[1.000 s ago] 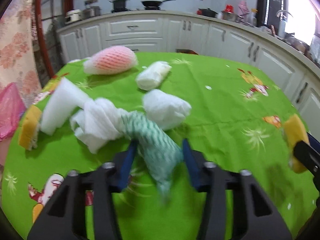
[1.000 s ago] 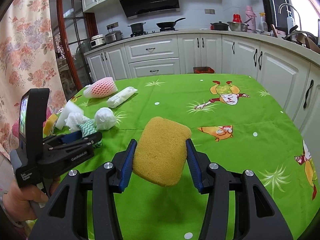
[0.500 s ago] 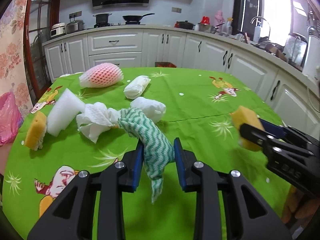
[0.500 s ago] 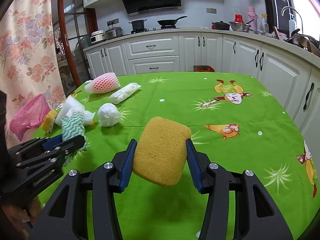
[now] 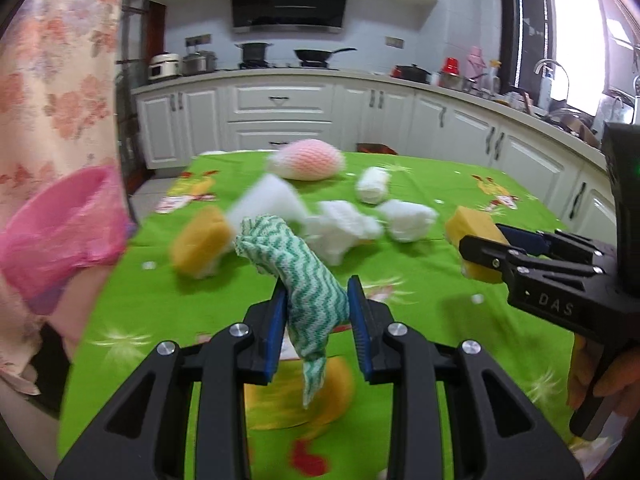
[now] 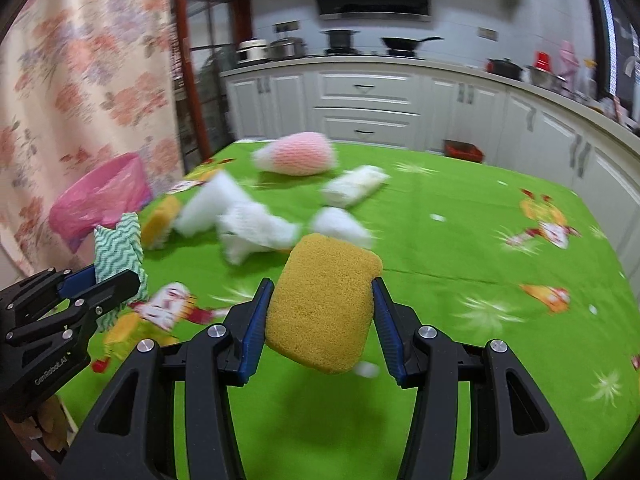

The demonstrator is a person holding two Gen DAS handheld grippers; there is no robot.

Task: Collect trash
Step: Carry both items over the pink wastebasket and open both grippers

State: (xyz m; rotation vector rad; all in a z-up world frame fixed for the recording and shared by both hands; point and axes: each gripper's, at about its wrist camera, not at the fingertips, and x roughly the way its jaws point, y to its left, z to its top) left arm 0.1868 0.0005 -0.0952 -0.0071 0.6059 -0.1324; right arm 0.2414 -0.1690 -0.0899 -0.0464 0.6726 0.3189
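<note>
My left gripper point(image 5: 316, 300) is shut on a green-and-white zigzag cloth point(image 5: 308, 276) held above the green tablecloth point(image 5: 420, 280); the same cloth point(image 6: 118, 252) shows at the left of the right wrist view. My right gripper point(image 6: 322, 296) is shut on a yellow sponge point(image 6: 322, 304), which also appears as the sponge point(image 5: 476, 240) at the right of the left wrist view. A pink bag-lined bin point(image 5: 60, 232) stands off the table's left edge; it is the pink bin point(image 6: 100, 200) in the right wrist view.
On the table lie a second yellow sponge point(image 5: 200, 244), a white foam block point(image 5: 268, 200), crumpled white tissues point(image 5: 344, 228), a white wad point(image 5: 408, 216), a wrapped white roll point(image 5: 372, 184) and a pink foam net point(image 5: 312, 158). A floral curtain point(image 6: 80, 80) hangs left; white cabinets point(image 6: 368, 108) stand behind.
Both grippers have swung left toward the pink bin, each carrying its item. The cloth was lifted clear of the tissue pile. The left jaws closed tighter on it.
</note>
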